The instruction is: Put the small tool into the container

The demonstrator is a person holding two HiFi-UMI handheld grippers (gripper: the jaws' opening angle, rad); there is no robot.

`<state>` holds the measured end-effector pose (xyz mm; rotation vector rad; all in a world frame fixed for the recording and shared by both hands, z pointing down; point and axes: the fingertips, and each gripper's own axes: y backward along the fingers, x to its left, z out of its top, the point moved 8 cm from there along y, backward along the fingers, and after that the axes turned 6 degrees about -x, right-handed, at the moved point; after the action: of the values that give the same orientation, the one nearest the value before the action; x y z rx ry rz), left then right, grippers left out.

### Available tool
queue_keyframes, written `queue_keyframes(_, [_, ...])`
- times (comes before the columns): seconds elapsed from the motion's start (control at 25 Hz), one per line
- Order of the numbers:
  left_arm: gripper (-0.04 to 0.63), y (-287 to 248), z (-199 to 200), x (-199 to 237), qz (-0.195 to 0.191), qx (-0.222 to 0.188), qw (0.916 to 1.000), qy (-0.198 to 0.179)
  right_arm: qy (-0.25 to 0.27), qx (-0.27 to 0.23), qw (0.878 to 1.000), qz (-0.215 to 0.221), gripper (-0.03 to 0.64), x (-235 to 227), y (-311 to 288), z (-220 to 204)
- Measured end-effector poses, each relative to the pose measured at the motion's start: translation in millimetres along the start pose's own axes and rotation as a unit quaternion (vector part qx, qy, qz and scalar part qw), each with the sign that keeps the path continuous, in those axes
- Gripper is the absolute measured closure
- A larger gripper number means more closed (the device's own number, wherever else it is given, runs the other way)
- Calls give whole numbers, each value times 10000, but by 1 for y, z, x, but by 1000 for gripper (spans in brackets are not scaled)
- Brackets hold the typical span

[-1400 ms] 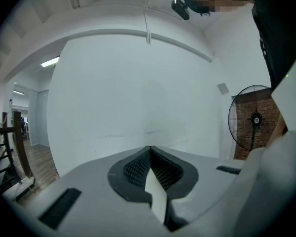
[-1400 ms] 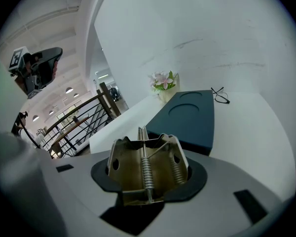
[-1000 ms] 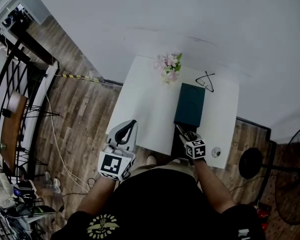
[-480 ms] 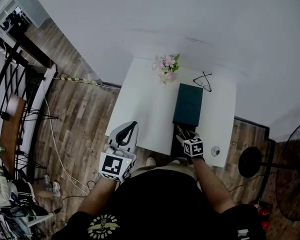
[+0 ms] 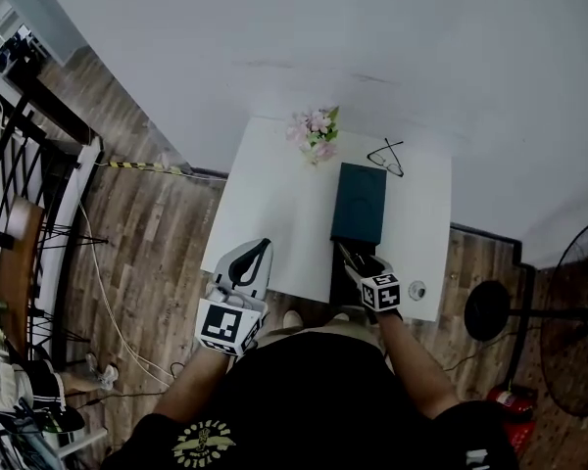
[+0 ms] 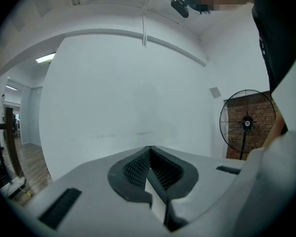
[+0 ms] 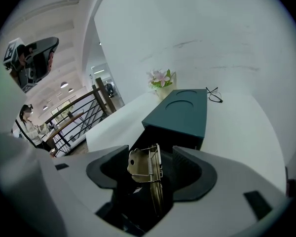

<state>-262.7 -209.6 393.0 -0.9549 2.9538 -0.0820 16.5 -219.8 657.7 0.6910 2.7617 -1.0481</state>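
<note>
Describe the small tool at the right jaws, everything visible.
The tool is brass-coloured metal: a flat plate with a hole, a coil spring along it, a thin curved strip below. It stands on edge between the right gripper's jaws, which have just been opening and stand clear of it, at the container's dark open end.

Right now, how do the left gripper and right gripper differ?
The left gripper has its jaws together, empty; on the right gripper they stand wide, having just been opening, with the small tool loose between them. The left faces the wall; the right looks down at the teal container.
</note>
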Motion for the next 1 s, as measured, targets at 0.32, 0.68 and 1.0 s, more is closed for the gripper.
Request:
queue_keyframes(0.32, [589, 1, 0, -8, -128, -86, 9999, 32, 230, -529, 9981, -199, 455, 2, 29, 10])
queue_keyframes(0.68, [589, -5, -3, -18, -317, -106, 9994, 94, 351, -997, 9941, -236, 615, 7, 54, 15])
queue_keyframes(1.0, [589, -6, -2, -18, -386, -124, 9991, 133, 438, -1421, 9888, -159, 615, 15, 72, 32])
